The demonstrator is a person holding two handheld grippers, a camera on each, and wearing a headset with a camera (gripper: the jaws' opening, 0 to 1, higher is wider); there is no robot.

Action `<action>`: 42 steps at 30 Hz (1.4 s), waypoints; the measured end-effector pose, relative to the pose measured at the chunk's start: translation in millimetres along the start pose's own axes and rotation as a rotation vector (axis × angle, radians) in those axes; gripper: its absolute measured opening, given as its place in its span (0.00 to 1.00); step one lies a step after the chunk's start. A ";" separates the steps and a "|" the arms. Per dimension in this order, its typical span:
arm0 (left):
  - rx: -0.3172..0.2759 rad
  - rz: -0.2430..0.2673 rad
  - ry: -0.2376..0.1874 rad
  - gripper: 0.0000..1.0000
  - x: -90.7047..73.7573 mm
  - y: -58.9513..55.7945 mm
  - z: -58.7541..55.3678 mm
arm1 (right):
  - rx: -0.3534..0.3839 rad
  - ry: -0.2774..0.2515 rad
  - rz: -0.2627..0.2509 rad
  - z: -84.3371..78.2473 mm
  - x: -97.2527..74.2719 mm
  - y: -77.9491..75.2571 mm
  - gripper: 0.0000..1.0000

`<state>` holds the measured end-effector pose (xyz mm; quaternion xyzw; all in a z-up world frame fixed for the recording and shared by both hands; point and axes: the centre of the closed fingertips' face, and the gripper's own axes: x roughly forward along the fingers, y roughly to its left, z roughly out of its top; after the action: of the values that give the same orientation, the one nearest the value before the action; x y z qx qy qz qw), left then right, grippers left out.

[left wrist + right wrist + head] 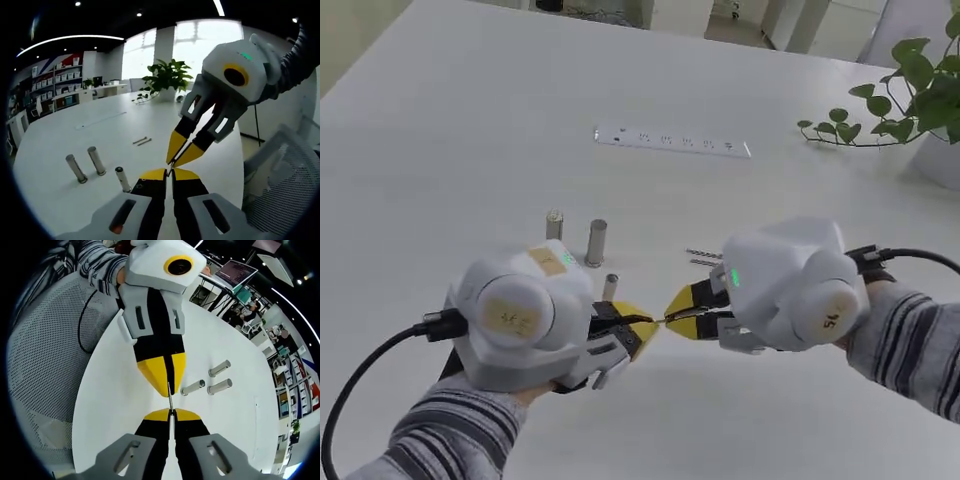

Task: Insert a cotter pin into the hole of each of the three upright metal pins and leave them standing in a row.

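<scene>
Cotter pin (170,398) clamped between left gripper (642,327), right gripper (678,310) jaws.

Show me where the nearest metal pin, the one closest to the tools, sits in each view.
Head view: the nearest metal pin stands just up and left of the cotter pin.
Left gripper view: lower left of centre, upright on the table.
Right gripper view: right of centre, sideways because the picture is rolled.
Shared landmark: the cotter pin, pinched between left tool and right tool.

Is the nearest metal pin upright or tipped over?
Upright. The nearest metal pin stands on its end on the white table, as the head and left gripper views show.
</scene>
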<state>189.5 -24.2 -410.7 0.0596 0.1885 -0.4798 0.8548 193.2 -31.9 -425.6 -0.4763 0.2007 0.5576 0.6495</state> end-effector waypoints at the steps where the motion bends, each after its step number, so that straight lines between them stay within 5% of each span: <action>1: -0.001 0.019 -0.002 0.00 -0.5 3.3 0.2 | 0.005 0.006 -0.016 -1.1 0.3 -2.4 0.00; 17: 0.013 0.222 -0.010 0.10 -8.6 43.1 -2.5 | 0.143 0.075 -0.120 -19.8 11.3 -27.3 0.00; 23: -0.026 0.276 -0.007 0.15 -8.1 58.8 -10.8 | 0.174 0.085 -0.138 -23.3 20.4 -34.8 0.00; 31: -0.029 0.317 0.043 0.18 1.8 66.5 -26.7 | 0.198 0.086 -0.150 -25.5 32.2 -43.9 0.00; 42: -0.026 0.321 0.064 0.15 21.8 75.0 -32.1 | 0.184 0.085 -0.126 -22.1 42.9 -46.3 0.00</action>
<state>254.4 7.5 -454.5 0.0931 0.2100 -0.3326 0.9147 254.3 -24.1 -451.6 -0.4497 0.2480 0.4742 0.7151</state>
